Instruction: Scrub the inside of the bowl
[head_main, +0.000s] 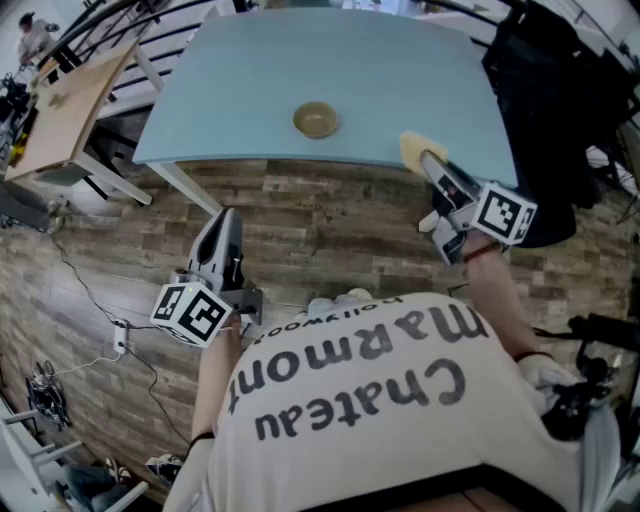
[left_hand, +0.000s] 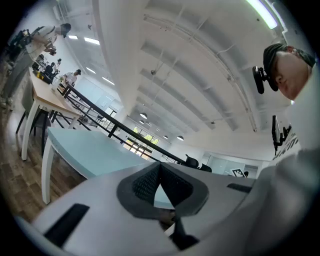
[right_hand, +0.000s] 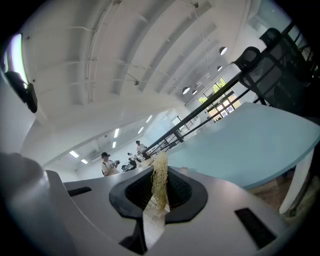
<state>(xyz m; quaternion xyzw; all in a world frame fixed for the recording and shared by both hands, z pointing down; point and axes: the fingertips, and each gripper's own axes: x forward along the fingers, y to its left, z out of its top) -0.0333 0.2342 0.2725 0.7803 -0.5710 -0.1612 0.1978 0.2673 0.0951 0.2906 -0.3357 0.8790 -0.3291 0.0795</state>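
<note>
- I have the right gripper (head_main: 428, 165) clamped on the scrub pad (head_main: 413, 147), just right of the bowl (head_main: 316, 120), pad leading for scrubbing.
- Left gripper (head_main: 226, 222) closed, empty, well short of the bowl: parked, I'd say.
- Bowl sits on the table (head_main: 400, 70).

scrubber (head_main: 412, 146) partly behind right tool (head_main: 428, 162)

I'm looking at a large open-plan office or lab floor. A pale blue counter (head_main: 350, 70) stands on wood-look flooring (head_main: 320, 220), with a wooden desk (head_main: 60, 110) at the far left and black mesh office chairs (right_hand: 280, 60) to the right. Beyond are a black railing (left_hand: 125, 128), a high white ceiling (left_hand: 190, 65) with strip lights (left_hand: 262, 12), and people (left_hand: 50, 32) working at that desk.
</note>
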